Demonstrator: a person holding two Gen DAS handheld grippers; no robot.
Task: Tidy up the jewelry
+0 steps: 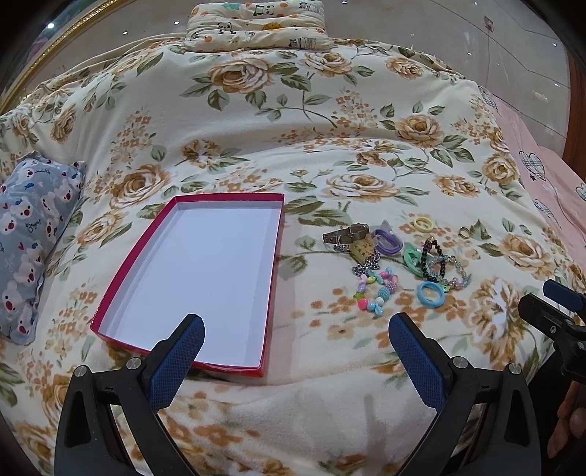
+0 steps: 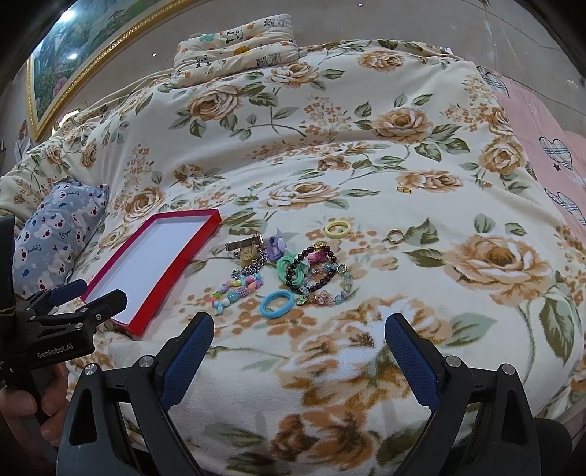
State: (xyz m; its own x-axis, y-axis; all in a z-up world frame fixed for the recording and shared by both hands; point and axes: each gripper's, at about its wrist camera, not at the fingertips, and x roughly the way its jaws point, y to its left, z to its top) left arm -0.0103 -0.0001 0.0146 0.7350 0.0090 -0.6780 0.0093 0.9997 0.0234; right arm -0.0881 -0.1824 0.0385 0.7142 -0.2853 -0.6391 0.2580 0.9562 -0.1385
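A floral blanket [image 1: 256,121] in cream with tan roses covers the whole bed, rumpled into soft folds, and everything lies on it. At far left a framed painting [image 2: 73,62] with a gilt edge leans on the wall, and below it a grey bear-print pillow [image 1: 29,234] sits against the blanket's edge. Next comes the red tray [image 1: 276,256], shallow, white inside and holding nothing; the left gripper [image 1: 296,333] hovers just before its near edge with jaws wide and nothing between them. At the head of the bed a panda-print pillow [image 1: 256,25] lies flat. Right of the tray, apart from it, is the jewelry heap [image 2: 289,271]: a watch [image 1: 346,234] with a strap, a chain, a pastel bead bracelet [image 1: 377,289], purple and green hair ties, a dark bead bracelet [image 2: 311,263] and a glassy one, all tangled so that where one ends and the next begins is hard to tell. A blue ring [image 2: 277,304] lies at the heap's near edge, a yellow ring [image 2: 337,229] just beyond it, a gold ring [image 2: 395,236] further right, and another small gold piece [image 2: 404,189] well beyond. The right gripper [image 2: 298,335] hangs near the blue ring, spread wide and empty. A pink sheet [image 1: 549,175] with heart prints shows at far right. The person's hands are mostly cut off at the frame edges.
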